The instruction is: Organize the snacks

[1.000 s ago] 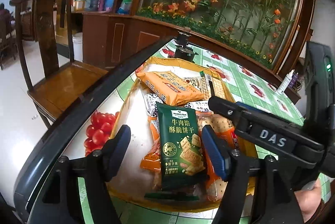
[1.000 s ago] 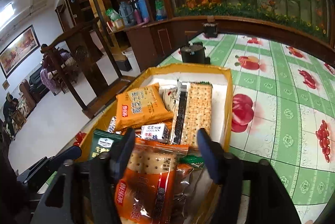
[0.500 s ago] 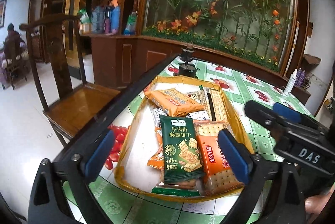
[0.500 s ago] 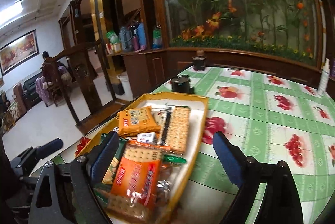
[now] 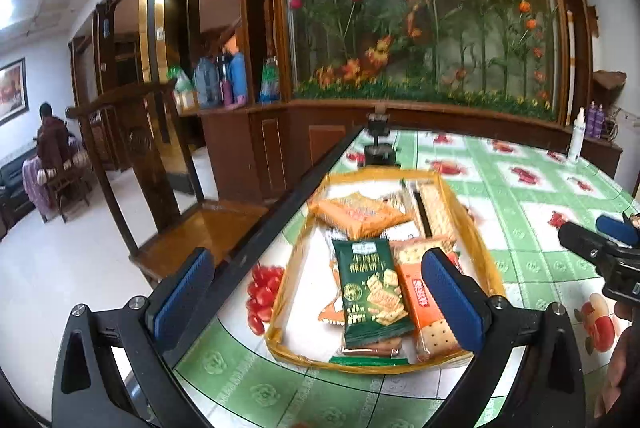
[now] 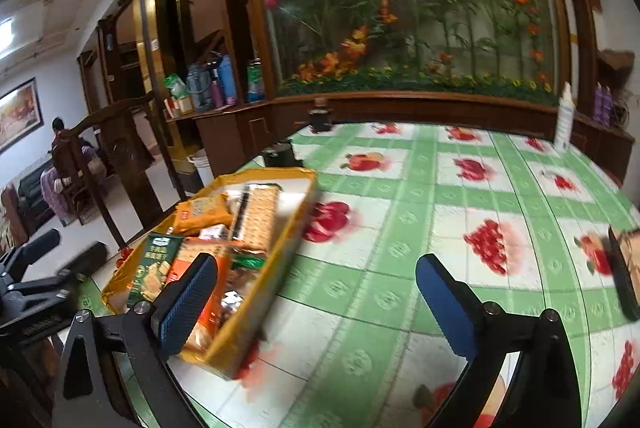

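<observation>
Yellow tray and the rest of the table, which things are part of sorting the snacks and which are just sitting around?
Part of the job:
yellow tray
green cracker packet
orange cracker packets
long cracker sleeve

Lying about:
spray bottle
black stand
wooden chair

Plenty of room around my tools here. My left gripper [image 5: 318, 292] has both jaws spread wide with nothing between them, and the yellow tray [image 5: 491, 270] sits just ahead and below it, packed with snack packs like the green cracker pack [image 5: 370, 288], so no flat spot to go down into there. Off to its left the table edge [image 5: 296, 187] drops away toward a wooden chair [image 5: 160, 187]. My right gripper [image 6: 316, 302] is wide too, and ahead of it is bare checked tablecloth [image 6: 420, 195]. Only a dark object [image 6: 624, 272] at far right, a spray bottle [image 6: 564, 119] and a black stand [image 6: 320, 115] way ahead
</observation>
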{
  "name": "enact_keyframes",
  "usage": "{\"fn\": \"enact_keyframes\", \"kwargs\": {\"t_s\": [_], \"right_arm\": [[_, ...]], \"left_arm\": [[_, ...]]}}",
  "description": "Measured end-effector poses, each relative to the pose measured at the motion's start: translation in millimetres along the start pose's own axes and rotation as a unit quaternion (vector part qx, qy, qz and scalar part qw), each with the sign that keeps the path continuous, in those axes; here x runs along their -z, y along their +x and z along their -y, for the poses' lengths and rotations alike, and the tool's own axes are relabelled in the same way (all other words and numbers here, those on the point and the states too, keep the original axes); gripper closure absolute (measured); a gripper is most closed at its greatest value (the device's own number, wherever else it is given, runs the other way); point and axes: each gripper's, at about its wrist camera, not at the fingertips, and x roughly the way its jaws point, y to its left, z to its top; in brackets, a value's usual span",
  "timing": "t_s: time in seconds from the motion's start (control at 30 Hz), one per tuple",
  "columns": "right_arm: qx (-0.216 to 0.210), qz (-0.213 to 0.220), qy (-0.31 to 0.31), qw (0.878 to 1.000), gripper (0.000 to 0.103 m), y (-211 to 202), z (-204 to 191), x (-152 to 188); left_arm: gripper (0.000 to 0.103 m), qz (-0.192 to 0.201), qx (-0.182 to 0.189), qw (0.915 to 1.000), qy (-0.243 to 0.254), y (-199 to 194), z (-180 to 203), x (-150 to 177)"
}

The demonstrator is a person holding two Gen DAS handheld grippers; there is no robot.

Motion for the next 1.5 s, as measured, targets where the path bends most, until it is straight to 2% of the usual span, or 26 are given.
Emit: {"fn": "enact_keyframes", "kwargs": {"t_s": [0.07,0.2,0.3,0.53,0.83,1.5], "right_arm": [[-0.008,-0.011,0.012,1.0,0.002,1.5,4.4,1.8],[-0.019,-0.022,0.005,1.0,0.002,3.9,-1.4,4.0],[-0.014,-0.016,-0.017,1.0,0.002,1.8,-10.6,6.5],[-0.013,-0.016,-0.037,0.999,0.002,3.8,-19.2,8.2],[-0.012,-0.019,-0.038,0.999,0.002,5.6,-20.6,9.1],[-0.01,-0.021,-0.04,0.999,0.002,6.6,-20.2,9.9]], "left_arm": [[0.0,0.015,-0.017,0.9997,0.002,-3.7,1.5,-1.4],[0.0,0.011,-0.053,0.9984,0.015,-0.4,8.5,-2.4],[0.0,0.002,-0.062,0.9979,0.019,4.9,11.7,-0.1],[0.0,-0.032,-0.052,0.998,0.011,16.1,11.2,4.9],[0.0,-0.054,-0.049,0.9973,0.0,24.8,5.6,7.9],[0.0,-0.064,-0.055,0.9964,0.0,30.7,4.4,11.2]]}}
